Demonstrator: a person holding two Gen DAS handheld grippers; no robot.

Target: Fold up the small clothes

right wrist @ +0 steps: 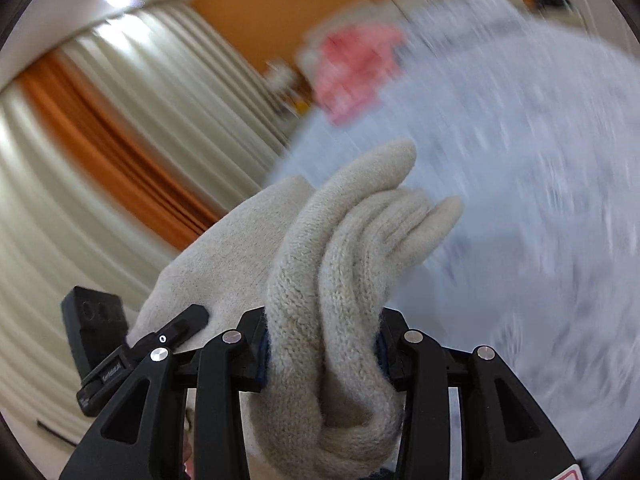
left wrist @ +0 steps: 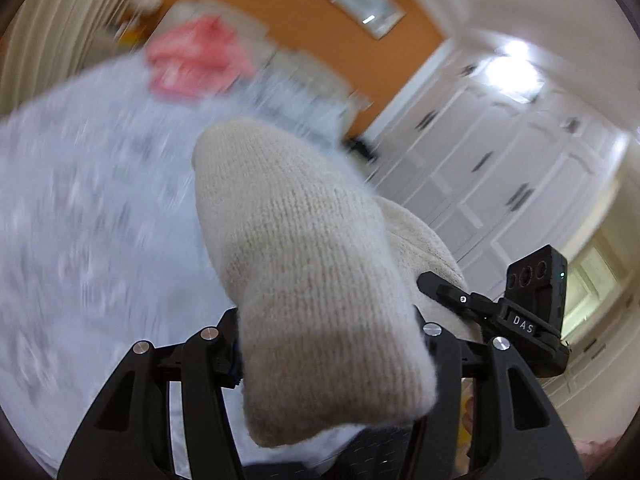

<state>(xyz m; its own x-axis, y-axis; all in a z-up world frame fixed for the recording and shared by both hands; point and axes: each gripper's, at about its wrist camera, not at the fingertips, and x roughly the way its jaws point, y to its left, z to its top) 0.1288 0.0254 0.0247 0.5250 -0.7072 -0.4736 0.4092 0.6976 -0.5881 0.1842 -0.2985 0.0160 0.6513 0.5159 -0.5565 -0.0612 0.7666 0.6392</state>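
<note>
A cream knitted glove hangs in the air between both grippers above a bed. My left gripper is shut on its cuff end, which drapes over the jaws and hides the fingertips. My right gripper is shut on the bunched finger end of the glove, whose knitted fingers point up and right. The other gripper shows at the edge of each view: the right one and the left one, both touching the glove.
A bed with a pale blue-white patterned sheet lies below, blurred by motion. A pink garment lies at its far end, also in the right wrist view. White wardrobe doors, cream and orange curtains and an orange wall surround it.
</note>
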